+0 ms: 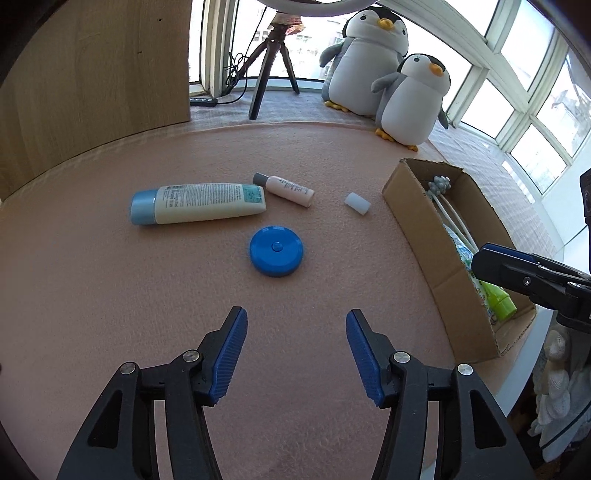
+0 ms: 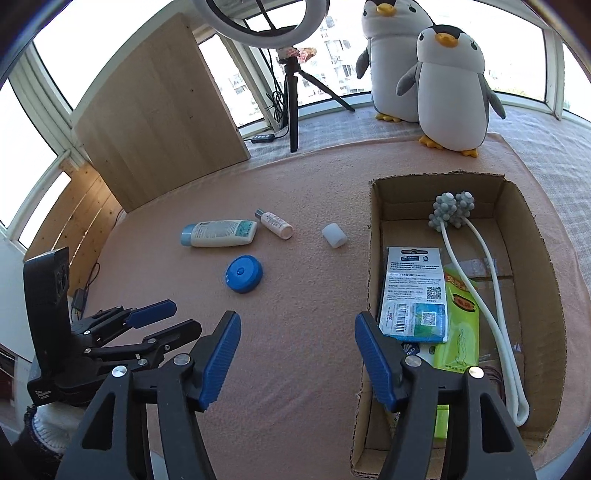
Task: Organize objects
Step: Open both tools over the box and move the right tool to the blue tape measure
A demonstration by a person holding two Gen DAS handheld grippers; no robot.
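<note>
4 things lie loose on the pink mat [image 1: 110, 295]: 1 cream tube [image 1: 199, 204] with a blue cap and small print too fine to read, 1 small bottle [image 1: 286, 188] with a grey cap just beside the tube's flat end, 1 white cap [image 1: 357, 203] nearer the box, and 1 round blue disc [image 1: 277, 251] in front of the tube.

The cardboard box [image 2: 539, 258] stands open at the mat's right side. It holds 1 carded packet [image 2: 413, 295] with barcodes, 2 QR codes and writing that cannot be made out, 1 green packet [image 2: 460, 325] with a red label, and 1 white looped cord [image 2: 498, 325] ending in 2 grey knobbly balls [image 2: 450, 210].

The left gripper [image 1: 296, 325] hangs over bare mat short of the disc, jaws spread and empty. The right gripper [image 2: 297, 328] hangs by the box's near left wall, jaws likewise apart and holding nothing.

2 plush penguins [image 2: 450, 88] stand behind the mat, beside 1 ring light [image 2: 266, 22] on a tripod.
</note>
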